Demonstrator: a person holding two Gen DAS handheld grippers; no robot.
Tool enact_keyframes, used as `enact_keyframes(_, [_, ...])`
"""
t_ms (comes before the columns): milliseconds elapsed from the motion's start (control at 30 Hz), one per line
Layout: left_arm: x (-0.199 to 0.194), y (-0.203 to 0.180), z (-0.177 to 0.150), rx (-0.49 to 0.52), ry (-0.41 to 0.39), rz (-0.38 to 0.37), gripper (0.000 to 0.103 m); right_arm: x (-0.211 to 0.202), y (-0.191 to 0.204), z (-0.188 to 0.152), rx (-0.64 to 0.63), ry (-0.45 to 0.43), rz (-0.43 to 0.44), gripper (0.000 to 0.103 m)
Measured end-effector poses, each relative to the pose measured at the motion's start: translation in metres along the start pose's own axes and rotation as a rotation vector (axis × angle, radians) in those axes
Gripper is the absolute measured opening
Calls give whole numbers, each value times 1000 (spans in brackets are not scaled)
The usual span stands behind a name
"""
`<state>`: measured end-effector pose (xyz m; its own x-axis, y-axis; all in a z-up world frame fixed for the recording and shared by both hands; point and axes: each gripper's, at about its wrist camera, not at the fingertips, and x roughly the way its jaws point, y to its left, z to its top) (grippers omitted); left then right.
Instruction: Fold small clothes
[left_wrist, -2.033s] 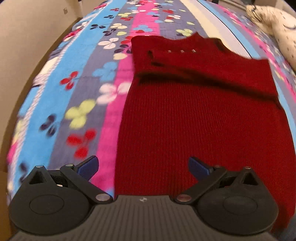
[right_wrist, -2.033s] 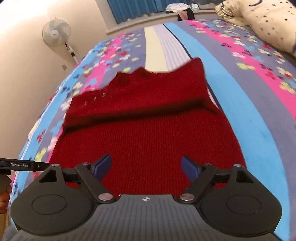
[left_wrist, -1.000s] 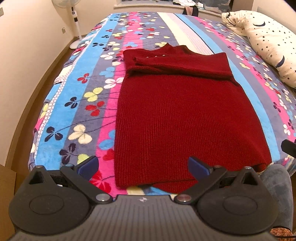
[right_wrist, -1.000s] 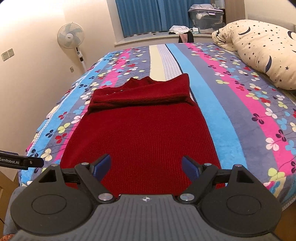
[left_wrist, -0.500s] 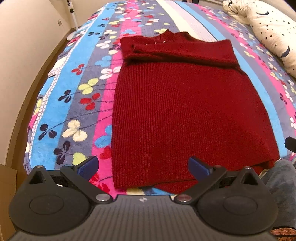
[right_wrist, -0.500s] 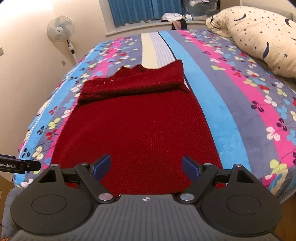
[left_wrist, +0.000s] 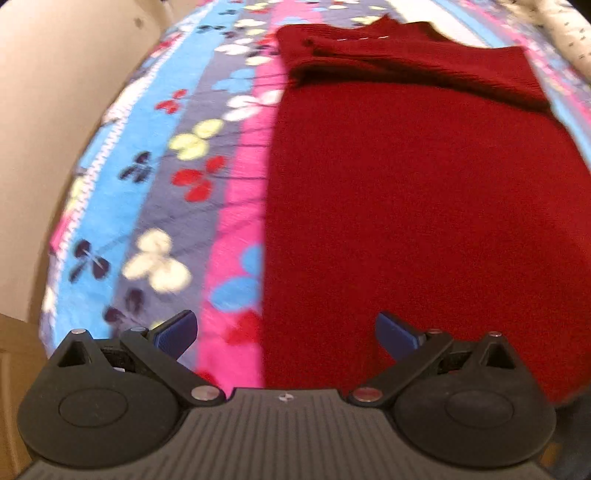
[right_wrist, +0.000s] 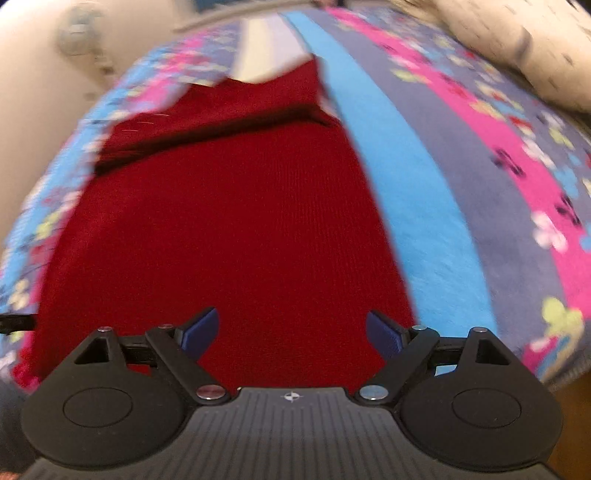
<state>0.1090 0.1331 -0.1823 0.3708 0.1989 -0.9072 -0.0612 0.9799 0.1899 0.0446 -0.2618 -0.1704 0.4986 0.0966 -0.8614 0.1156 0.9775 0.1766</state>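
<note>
"Two claws, how do they stand?"
"Left claw gapes wide over the sweater's left hem edge, nothing pinched. Right claw is opening above the near hem."
"And the sweater?"
"Flat on the bed, sleeves folded across the chest."

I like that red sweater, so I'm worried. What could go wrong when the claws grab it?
1. The sweater is thick knit, so the left claw might pinch only the top layer.
2. The right claw sits over the sweater's corner, beside the blanket, and could catch that too.
3. The sleeves folded on top might slide off when the hem lifts.
</note>
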Motion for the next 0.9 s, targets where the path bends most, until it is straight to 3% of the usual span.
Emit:
enact_keyframes(67, [14,7,4,11,1,-19,103,14,-22,5,54,21,-22,88])
enact_keyframes(333, [65,34,14,-72,118,-229,103,63,-70,18,147,107,6,88])
enact_keyframes(500, [66,35,14,-79,129,-245,103,84,-75,15,159,107,5,90])
enact_keyframes(600, [65,33,10,-107,157,-276,100,81,-68,10,131,101,38,78])
enact_keyframes(633, [63,33,9,-105,155,-276,89,79,-69,7,145,101,51,70])
enact_keyframes(667, [59,33,9,-100,148,-294,64,76,-70,4,173,103,68,62])
enact_keyframes(700, [55,35,8,-113,147,-333,48,73,-72,2,193,98,75,56])
enact_keyframes(733, [52,37,7,-140,148,-348,24,72,-73,0,205,96,81,40])
enact_keyframes(767, [49,39,7,-148,145,-341,15,70,-75,-2,225,95,93,23])
enact_keyframes(900, [24,49,10,-184,100,-340,13,56,-75,-1,260,71,142,17])
